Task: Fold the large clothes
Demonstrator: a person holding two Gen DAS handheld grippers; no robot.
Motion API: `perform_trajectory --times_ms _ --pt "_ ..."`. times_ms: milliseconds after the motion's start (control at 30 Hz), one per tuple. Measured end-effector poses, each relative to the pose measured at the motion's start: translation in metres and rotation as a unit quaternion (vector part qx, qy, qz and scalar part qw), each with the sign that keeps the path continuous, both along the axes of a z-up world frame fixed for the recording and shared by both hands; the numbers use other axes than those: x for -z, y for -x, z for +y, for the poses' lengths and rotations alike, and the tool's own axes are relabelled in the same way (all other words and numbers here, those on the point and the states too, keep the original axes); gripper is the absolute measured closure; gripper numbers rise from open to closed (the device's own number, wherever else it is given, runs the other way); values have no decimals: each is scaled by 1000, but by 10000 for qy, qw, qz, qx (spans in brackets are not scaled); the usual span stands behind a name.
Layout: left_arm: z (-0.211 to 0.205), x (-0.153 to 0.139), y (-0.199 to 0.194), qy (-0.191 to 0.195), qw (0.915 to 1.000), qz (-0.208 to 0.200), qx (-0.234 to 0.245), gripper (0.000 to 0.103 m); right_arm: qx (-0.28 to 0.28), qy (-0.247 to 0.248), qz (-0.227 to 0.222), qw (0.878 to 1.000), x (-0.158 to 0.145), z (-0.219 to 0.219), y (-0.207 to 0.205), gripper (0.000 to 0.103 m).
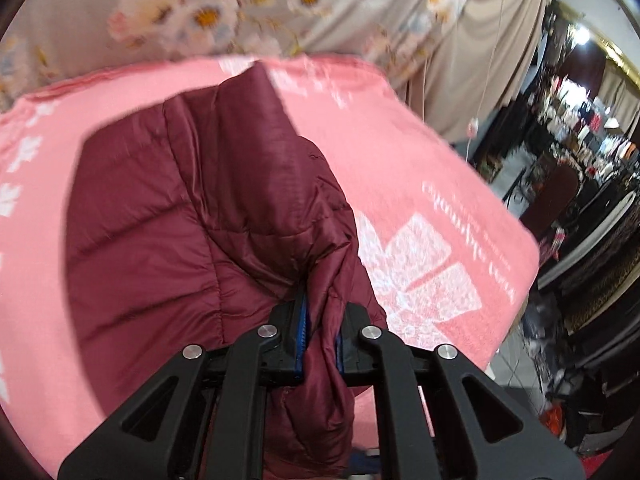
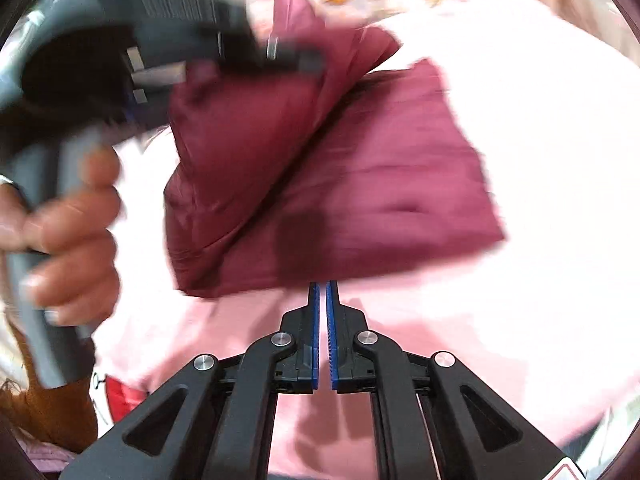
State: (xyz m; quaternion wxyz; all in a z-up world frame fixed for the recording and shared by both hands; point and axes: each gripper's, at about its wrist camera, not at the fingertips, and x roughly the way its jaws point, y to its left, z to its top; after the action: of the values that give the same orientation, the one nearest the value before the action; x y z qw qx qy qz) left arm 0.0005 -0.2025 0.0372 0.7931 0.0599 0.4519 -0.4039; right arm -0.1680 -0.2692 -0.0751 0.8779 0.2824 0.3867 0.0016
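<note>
A maroon quilted puffer jacket (image 1: 168,208) lies partly folded on a pink blanket (image 1: 400,160). My left gripper (image 1: 320,312) is shut on a bunched fold of the jacket and holds that edge lifted above the rest. In the right wrist view the jacket (image 2: 360,184) lies ahead with one flap raised at the upper left, where the left gripper (image 2: 296,60) and the hand holding it (image 2: 68,240) show, blurred. My right gripper (image 2: 322,292) is shut and empty, just short of the jacket's near edge.
The pink blanket has white patterns and covers the whole work surface; its right edge (image 1: 516,280) drops off to a cluttered dark room. A beige floral curtain (image 1: 240,12) hangs behind the surface.
</note>
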Motion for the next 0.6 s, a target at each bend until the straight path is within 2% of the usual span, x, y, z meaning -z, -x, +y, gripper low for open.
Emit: perform_trajectory --times_ms 133,233,300,400,433,467,500,533,567,600 --pt "-32 44 2 -351 9989 303 63 94 353 -35 3 9994 2 -23 19 97" --pt "-46 64 5 -539 9981 305 17 94 529 102 61 9985 5 -29 20 94" --pt "-50 70 5 -626 9976 281 7 94 673 327 147 9971 7 -30 18 94" --pt "-51 70 5 -611 9975 357 40 91 731 344 -31 9967 -1 -30 14 90" --pt "-47 63 3 -451 9976 522 87 84 729 382 -135 9965 -7 -27 12 82" --pt "-45 55 0 -235 9972 695 129 74 734 435 -233 9961 -15 -27 9 65" --pt "-37 43 -4 82 9959 887 170 67 753 539 -403 9949 -24 -25 10 55" --pt "-27 27 -9 451 9937 1009 190 53 750 610 -545 9938 -30 -23 8 43" --pt "-19 12 -12 718 9920 1013 208 43 734 685 -721 9923 -39 -19 7 40" --pt "-12 -6 -16 941 9912 902 211 40 701 703 -820 9917 -40 -20 5 39"
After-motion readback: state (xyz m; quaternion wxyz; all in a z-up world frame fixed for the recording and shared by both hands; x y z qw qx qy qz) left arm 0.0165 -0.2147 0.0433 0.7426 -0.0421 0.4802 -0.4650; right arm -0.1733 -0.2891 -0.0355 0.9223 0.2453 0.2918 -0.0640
